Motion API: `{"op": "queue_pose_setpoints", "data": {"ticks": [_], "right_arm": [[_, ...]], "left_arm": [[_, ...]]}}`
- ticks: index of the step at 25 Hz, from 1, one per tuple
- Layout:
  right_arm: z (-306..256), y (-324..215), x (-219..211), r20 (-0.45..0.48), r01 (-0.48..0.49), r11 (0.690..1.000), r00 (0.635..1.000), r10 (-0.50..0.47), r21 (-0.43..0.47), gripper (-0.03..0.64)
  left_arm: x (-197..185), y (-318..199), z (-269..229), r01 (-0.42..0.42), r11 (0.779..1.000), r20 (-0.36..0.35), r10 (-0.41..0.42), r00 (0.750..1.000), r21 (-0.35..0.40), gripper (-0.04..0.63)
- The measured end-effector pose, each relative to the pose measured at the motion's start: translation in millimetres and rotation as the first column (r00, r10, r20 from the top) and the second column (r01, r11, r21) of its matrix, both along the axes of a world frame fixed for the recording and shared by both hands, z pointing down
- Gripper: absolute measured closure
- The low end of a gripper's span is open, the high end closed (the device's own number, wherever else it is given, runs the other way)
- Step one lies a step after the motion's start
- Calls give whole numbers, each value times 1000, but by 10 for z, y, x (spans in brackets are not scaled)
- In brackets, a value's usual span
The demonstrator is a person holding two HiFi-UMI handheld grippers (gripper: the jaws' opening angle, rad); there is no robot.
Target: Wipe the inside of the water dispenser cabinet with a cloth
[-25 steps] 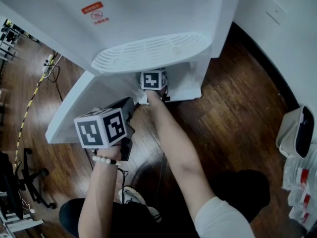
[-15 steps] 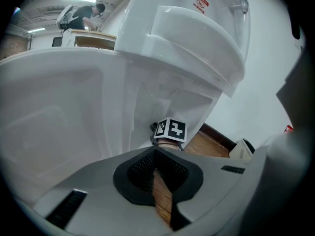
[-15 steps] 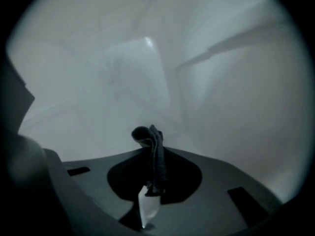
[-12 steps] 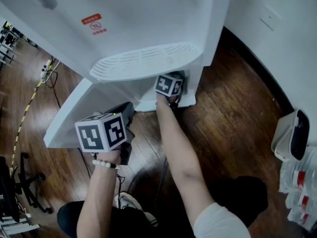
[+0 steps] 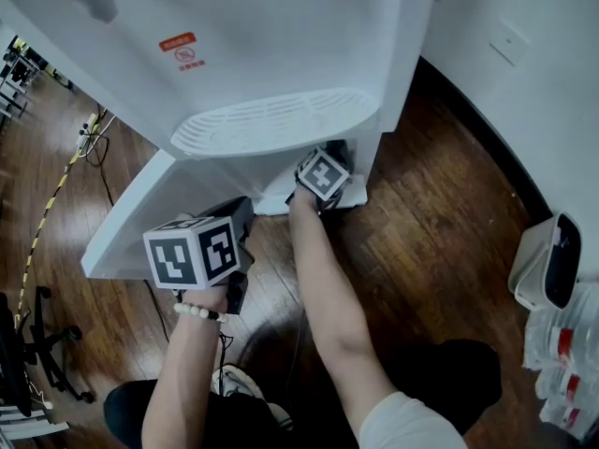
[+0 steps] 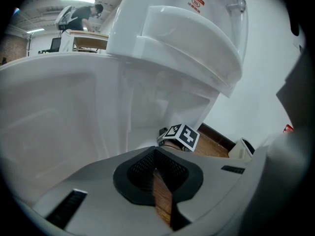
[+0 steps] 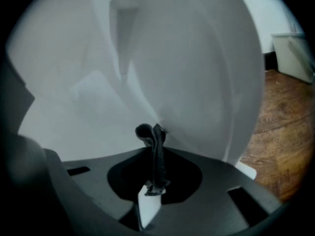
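The white water dispenser stands with its lower cabinet door swung out to the left. My right gripper reaches into the cabinet under the drip tray, so its tips are hidden in the head view. In the right gripper view the right gripper is shut on a dark cloth, whose bunched end presses on the white inner wall. My left gripper hovers outside beside the door's edge. Seen from its own camera, the left gripper is shut and holds nothing.
A white lidded bin stands by the wall on the right, with packets below it. Cables run over the wooden floor at the left, near a chair base. The person's legs and a shoe fill the near floor.
My right gripper has slid to the right along the cabinet floor with the cloth, and its marker cube has tilted. The left gripper has stayed where it was.
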State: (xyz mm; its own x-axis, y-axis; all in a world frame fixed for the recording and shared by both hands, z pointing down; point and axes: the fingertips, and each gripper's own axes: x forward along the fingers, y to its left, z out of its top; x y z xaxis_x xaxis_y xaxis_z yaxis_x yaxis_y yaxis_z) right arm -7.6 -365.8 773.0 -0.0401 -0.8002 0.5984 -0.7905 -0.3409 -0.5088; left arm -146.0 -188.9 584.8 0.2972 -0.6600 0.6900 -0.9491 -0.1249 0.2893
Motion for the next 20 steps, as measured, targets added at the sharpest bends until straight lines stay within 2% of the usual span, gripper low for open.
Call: {"op": "queue_pose_setpoints", "data": {"ticks": [2, 4, 6, 8, 11, 14, 20], "right_arm": [[21, 9, -69, 21, 27, 999, 999, -27, -16, 566], [41, 43, -151, 3, 74, 996, 997, -74, -40, 566], [42, 94, -238, -80, 144, 988, 986, -149, -61, 566], [32, 137, -418, -156, 242, 968, 956, -250, -67, 566], [48, 202, -833, -192, 407, 910, 890, -414, -75, 566], [25, 267, -1179, -209, 523, 848, 823, -528, -81, 566], [38, 418, -1597, -106, 642, 765, 758, -644, -57, 568]], "left_arm": [[-3, 8, -5, -1, 1000, 2, 1, 1000, 0, 598], [-3, 7, -13, -1, 1000, 3, 1, 1000, 2, 598], [12, -8, -39, -5, 1000, 4, 5, 1000, 11, 598], [29, -11, -48, -8, 1000, 2, 8, 1000, 13, 598], [47, -12, -61, -13, 1000, 0, 13, 1000, 16, 598], [23, -9, -81, -11, 1000, 4, 11, 1000, 18, 598], [-24, 18, -87, -2, 1000, 7, 2, 1000, 18, 598]]}}
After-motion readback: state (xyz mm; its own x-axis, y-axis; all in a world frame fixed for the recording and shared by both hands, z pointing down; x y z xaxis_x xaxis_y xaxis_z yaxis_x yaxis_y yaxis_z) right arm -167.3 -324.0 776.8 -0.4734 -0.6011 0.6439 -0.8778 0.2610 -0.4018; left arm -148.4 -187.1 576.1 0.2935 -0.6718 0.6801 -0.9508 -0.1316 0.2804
